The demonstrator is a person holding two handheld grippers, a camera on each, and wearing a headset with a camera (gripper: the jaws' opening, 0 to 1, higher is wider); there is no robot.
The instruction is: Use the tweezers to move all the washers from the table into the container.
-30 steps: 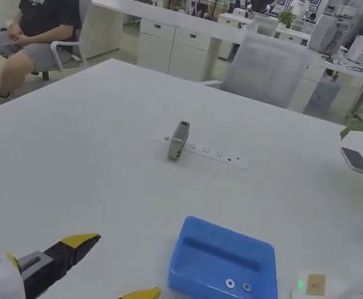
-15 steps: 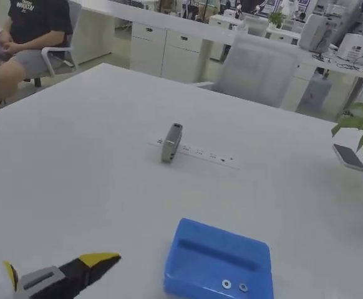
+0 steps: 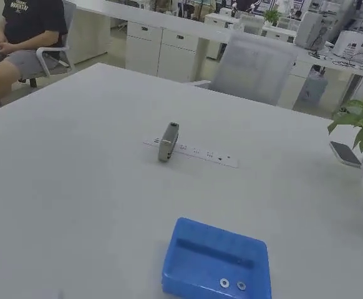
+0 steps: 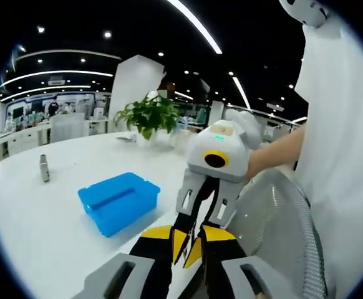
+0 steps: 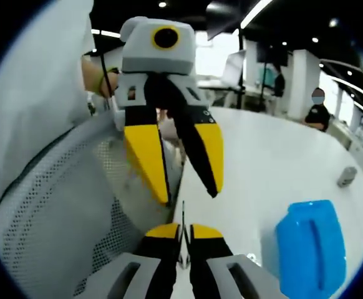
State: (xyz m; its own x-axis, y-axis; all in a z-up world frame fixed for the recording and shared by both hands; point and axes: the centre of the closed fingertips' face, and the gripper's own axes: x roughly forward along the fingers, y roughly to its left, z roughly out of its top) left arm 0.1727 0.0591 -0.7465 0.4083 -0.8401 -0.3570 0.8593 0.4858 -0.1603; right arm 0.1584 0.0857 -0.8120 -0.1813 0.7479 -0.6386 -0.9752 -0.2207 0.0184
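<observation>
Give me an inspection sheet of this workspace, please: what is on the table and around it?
Surface: white table, flat and even.
Job's things: blue container with two washers inside; a thin metal strip, seemingly the tweezers, sits between the right gripper's jaws.
Clutter: grey device standing on a socket strip set into the table; phone at the far right.
Grippers: left gripper open; right gripper shut; they face each other, tips close.
Cables: nothing seen.
Surroundings: potted plant, grey chair, seated person, office desks behind.
</observation>
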